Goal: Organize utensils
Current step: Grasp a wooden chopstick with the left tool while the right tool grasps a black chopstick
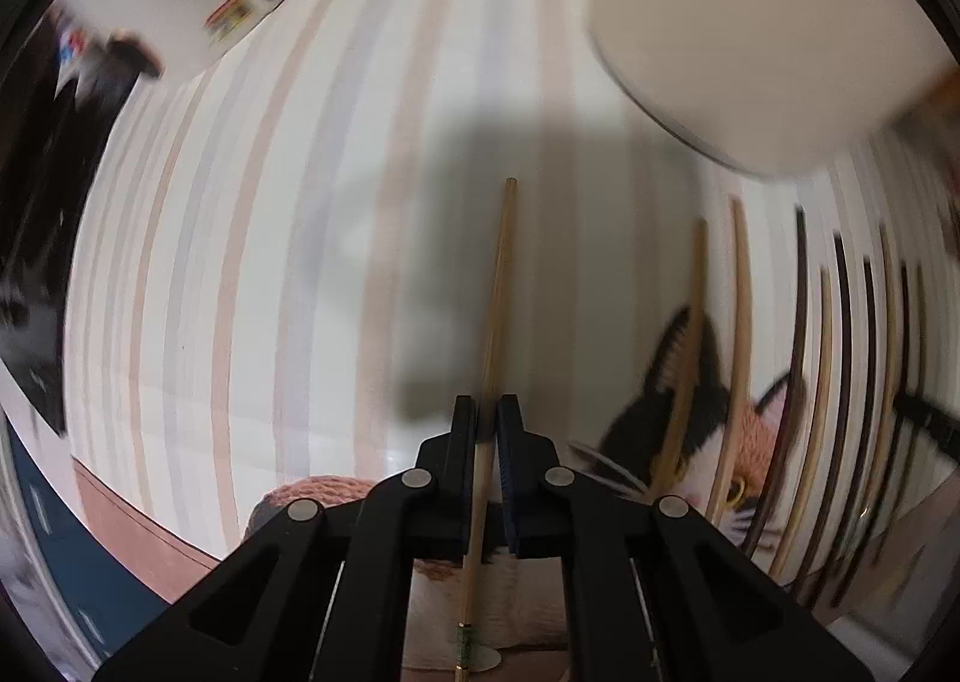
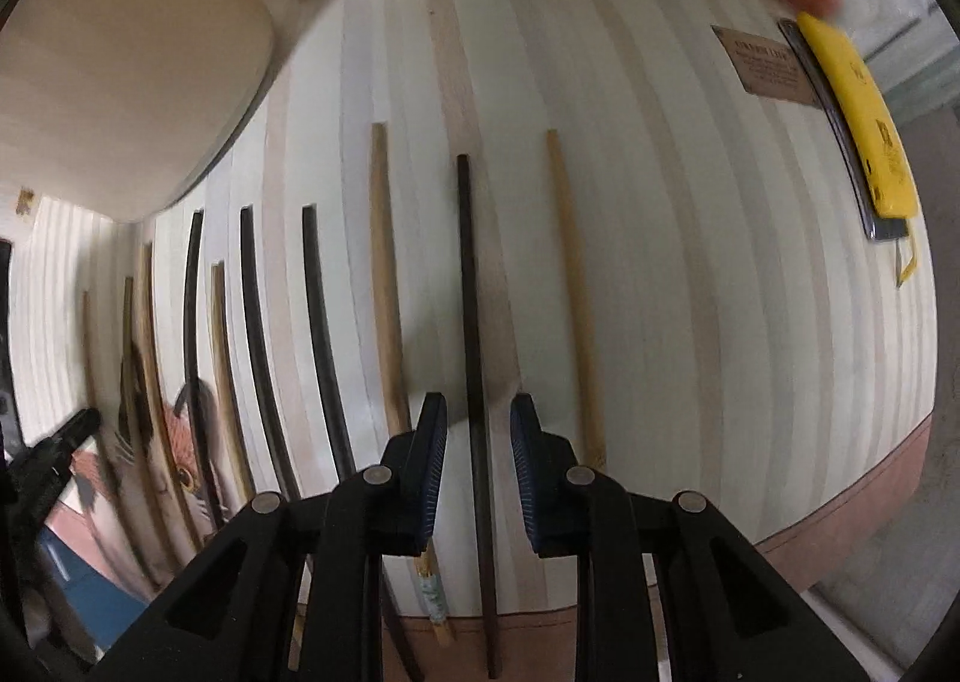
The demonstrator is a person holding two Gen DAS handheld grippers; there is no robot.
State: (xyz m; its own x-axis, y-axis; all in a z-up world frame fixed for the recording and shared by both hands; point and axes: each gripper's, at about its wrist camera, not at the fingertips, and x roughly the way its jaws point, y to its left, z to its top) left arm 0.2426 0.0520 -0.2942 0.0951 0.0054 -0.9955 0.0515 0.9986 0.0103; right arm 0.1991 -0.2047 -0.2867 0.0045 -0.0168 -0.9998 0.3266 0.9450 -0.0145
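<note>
The left gripper [image 1: 487, 412] held one pale bamboo chopstick [image 1: 498, 292]; the right gripper [image 2: 478, 412] stood narrow around a dark wooden chopstick [image 2: 474, 322] — not yet pinched. Many chopsticks remained spread on the striped table [image 2: 720, 322] — most sorting was left.

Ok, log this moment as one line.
left gripper: shut on light chopstick | right gripper: open, straddling dark chopstick | remaining chopsticks: on striped mat
</note>
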